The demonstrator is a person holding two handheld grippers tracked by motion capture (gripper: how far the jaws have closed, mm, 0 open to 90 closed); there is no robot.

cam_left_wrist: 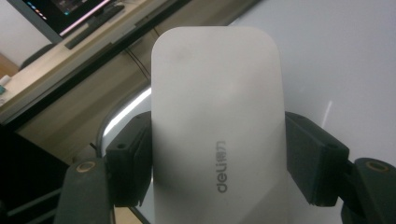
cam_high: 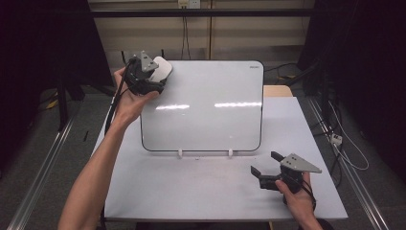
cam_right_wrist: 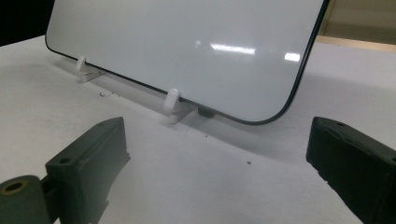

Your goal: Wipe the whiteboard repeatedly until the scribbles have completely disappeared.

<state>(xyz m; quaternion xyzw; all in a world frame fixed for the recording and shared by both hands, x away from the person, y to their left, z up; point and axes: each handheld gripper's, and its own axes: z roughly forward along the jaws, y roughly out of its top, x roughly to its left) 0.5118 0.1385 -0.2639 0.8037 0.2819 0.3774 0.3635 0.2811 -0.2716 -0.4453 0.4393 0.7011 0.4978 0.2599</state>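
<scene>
From the high view, I see my left gripper [cam_high: 152,76] holding a white eraser [cam_high: 162,69] against the top left corner of the whiteboard [cam_high: 210,105], which stands propped on the desk [cam_high: 191,187]. My right gripper [cam_high: 268,167] rests near the board's lower right corner, jaws spread wide, holding nothing. In the left gripper view, both jaws clamp the eraser's [cam_left_wrist: 217,135] sides. In the right gripper view, the parted jaws face the whiteboard's [cam_right_wrist: 187,46] lower edge and its white feet [cam_right_wrist: 172,103].

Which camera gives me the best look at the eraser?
The left gripper view: the white eraser sits close up, clamped between the jaws, brand lettering readable. The high view shows it small at the whiteboard's top-left corner.
</scene>
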